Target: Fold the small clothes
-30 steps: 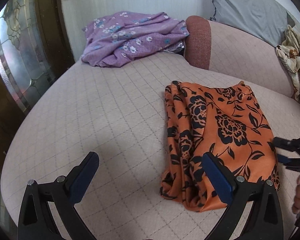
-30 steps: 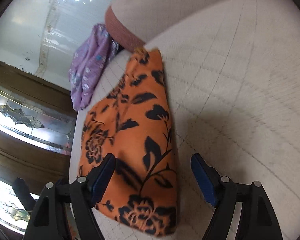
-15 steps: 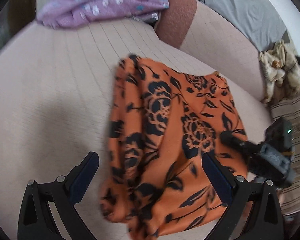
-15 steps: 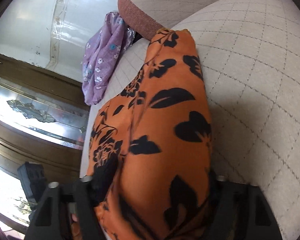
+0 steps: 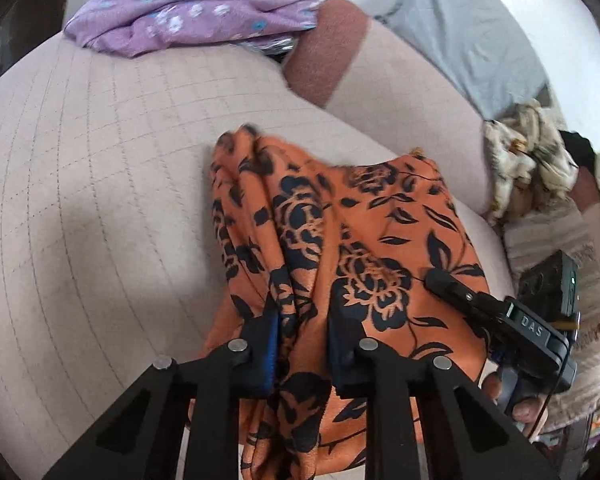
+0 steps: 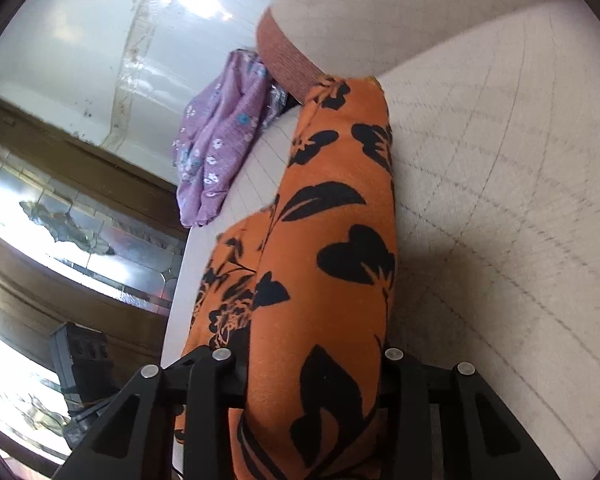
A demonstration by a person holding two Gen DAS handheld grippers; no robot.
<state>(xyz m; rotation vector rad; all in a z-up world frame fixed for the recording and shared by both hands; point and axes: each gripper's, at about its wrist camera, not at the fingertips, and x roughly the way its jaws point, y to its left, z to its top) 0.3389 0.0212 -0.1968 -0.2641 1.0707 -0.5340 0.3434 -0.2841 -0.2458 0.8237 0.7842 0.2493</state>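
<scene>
An orange garment with black flowers (image 5: 352, 240) lies on the beige quilted sofa seat (image 5: 100, 200). My left gripper (image 5: 302, 320) is shut on a bunched fold at the garment's near left edge. The right gripper (image 5: 452, 288) shows in the left wrist view at the garment's right edge, held by a hand. In the right wrist view the same garment (image 6: 328, 280) fills the space between the fingers of my right gripper (image 6: 312, 364), which is shut on its near edge; the fingertips are hidden by cloth.
A purple flowered garment (image 5: 188, 8) lies at the back of the seat, also in the right wrist view (image 6: 220, 140). A beige backrest with a rust-coloured end (image 5: 324, 52), a grey pillow (image 5: 460, 32) and crumpled patterned cloth (image 5: 528, 152) are behind and right. A wood-framed glass door (image 6: 60, 220) stands left.
Both grippers moved onto the orange garment's near edge and closed on it. The left went from wide open to shut on a fold. The cloth has bunched and lifted a little.
</scene>
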